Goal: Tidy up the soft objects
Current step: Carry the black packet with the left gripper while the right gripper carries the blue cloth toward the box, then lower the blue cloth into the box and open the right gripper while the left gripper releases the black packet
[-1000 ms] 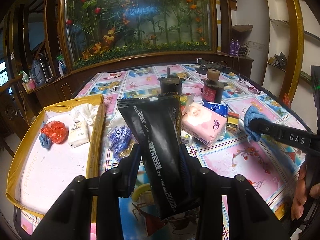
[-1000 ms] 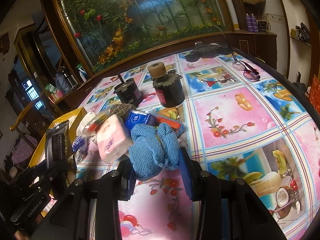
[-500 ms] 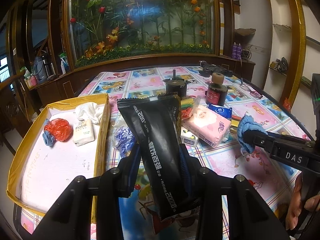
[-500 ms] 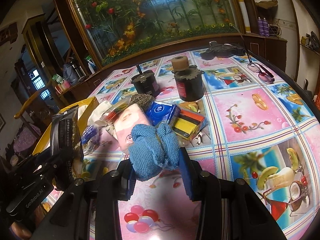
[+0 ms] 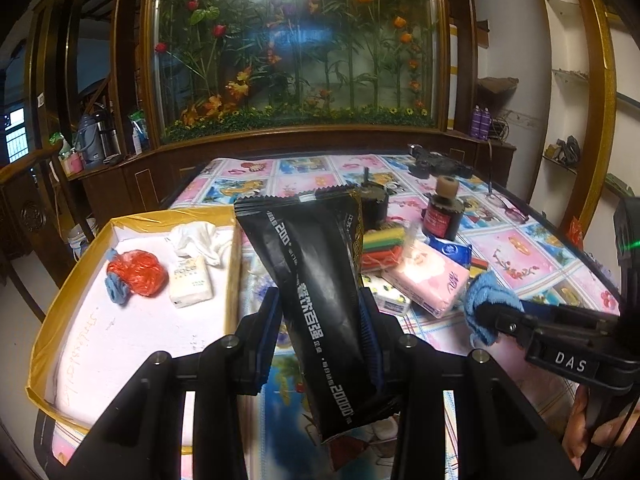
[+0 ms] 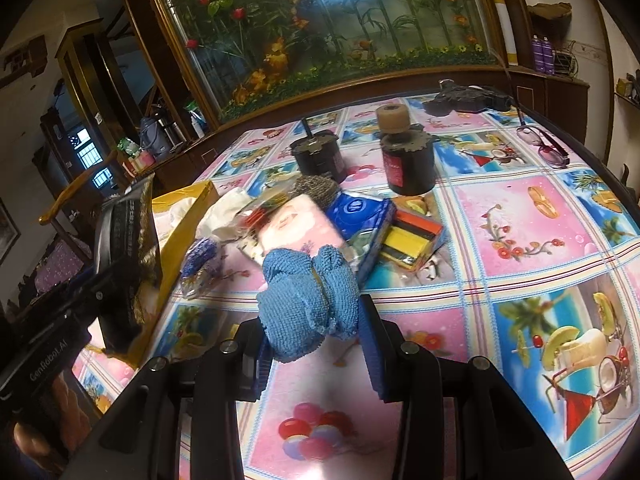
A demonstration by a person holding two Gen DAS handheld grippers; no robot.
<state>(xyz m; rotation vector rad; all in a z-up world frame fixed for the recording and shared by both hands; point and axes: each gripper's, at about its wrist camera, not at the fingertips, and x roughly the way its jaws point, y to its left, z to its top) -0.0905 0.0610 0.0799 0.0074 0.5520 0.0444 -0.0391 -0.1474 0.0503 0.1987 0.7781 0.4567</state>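
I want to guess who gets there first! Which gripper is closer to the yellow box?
Left. The left gripper, holding the black packet, hovers beside the yellow box. The right gripper, holding the blue cloth, is farther off, over the table.

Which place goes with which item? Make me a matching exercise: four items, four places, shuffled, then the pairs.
Items:
1. black packet
2. blue cloth
3. red bag
4. pink tissue pack

Places:
A. lying in the yellow box
B. between the right gripper fingers
C. on the table in the pile
D. between the left gripper fingers

Pairs: 1-D, 2-B, 3-A, 4-C
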